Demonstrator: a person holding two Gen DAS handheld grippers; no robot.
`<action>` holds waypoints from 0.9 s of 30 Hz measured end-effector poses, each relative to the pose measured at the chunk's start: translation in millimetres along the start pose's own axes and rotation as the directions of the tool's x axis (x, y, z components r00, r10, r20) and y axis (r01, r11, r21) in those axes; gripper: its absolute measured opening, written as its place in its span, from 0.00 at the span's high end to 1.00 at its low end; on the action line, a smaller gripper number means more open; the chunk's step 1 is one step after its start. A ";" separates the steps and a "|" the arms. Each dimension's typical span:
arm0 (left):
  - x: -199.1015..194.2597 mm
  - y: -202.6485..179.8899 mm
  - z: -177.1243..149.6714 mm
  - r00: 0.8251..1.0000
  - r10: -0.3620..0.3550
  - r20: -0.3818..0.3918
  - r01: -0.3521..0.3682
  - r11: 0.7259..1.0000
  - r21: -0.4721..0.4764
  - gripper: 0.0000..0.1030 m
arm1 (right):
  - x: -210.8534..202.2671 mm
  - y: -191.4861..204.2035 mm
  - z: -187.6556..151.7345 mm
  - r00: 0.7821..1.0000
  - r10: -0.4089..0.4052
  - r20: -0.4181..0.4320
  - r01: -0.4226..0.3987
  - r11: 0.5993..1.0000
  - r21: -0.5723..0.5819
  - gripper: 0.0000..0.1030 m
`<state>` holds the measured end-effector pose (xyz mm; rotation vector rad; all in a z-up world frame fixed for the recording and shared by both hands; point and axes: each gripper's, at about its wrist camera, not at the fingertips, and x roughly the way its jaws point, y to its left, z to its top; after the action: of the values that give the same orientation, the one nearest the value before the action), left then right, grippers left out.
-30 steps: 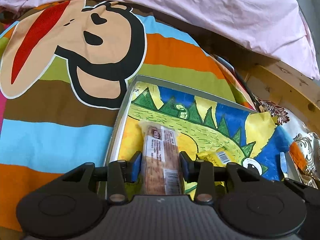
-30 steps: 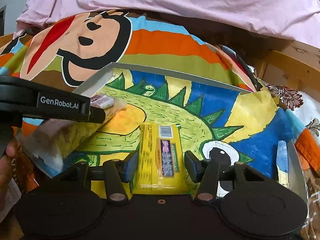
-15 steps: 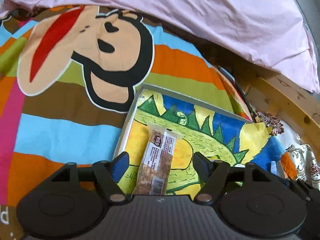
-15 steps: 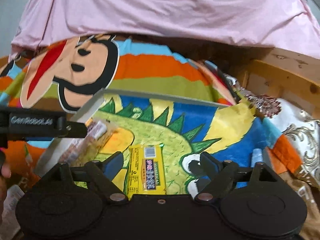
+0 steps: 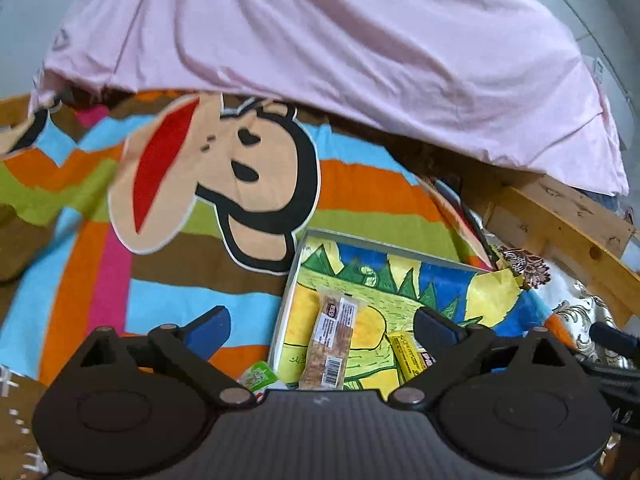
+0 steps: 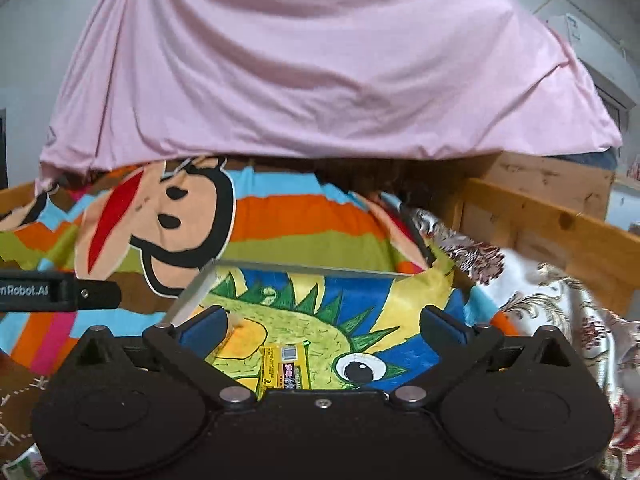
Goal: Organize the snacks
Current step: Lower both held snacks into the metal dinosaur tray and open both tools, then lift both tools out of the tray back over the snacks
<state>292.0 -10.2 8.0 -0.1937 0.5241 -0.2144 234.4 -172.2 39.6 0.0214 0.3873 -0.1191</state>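
2 snacks lie flat in the tray [image 5: 294, 280] on the bed: cereal bar [image 5: 331, 346] ahead of and below the left tongs [image 5: 322, 326], long axis along their line; yellow bar [image 6: 285, 370] likewise under the right tongs [image 6: 322, 326]. vs earlier frames: both tongs have just been opening, now spread wide, touching nothing, pulled back.

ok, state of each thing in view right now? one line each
left gripper: jaws wide open, just been opening, nothing held
right gripper: jaws wide open, just been opening, nothing held
tray: lined with a dinosaur drawing, holds both bars
brown snack bar: released, flat in the tray
yellow snack bar: released, flat in the tray
green packet: outside the tray, by its left wall
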 end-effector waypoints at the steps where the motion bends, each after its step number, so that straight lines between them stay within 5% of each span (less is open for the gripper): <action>1: -7.6 -0.8 -0.4 1.000 0.001 0.007 -0.001 1.000 0.011 0.02 | -7.4 -1.5 0.9 1.000 0.004 0.007 -0.004 1.000 0.005 0.01; 13: -84.9 -4.0 -11.7 0.998 0.034 0.056 -0.037 0.998 0.046 0.01 | -83.0 -8.4 -10.6 0.999 0.038 0.037 -0.039 0.999 0.029 0.01; 21: -119.5 3.2 -31.6 0.999 0.047 0.015 -0.047 0.998 0.037 0.01 | -122.2 -11.0 -26.9 0.998 0.056 0.023 -0.057 0.998 0.036 0.01; 27: -138.0 17.9 -46.8 0.991 0.120 -0.053 -0.119 0.993 0.026 0.01 | -141.1 -7.6 -36.7 0.997 0.081 -0.016 -0.080 0.994 0.078 0.01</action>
<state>154.2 35.7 29.3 -0.1344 0.5851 -0.1086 90.0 -162.4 59.0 0.1143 0.4002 -0.0540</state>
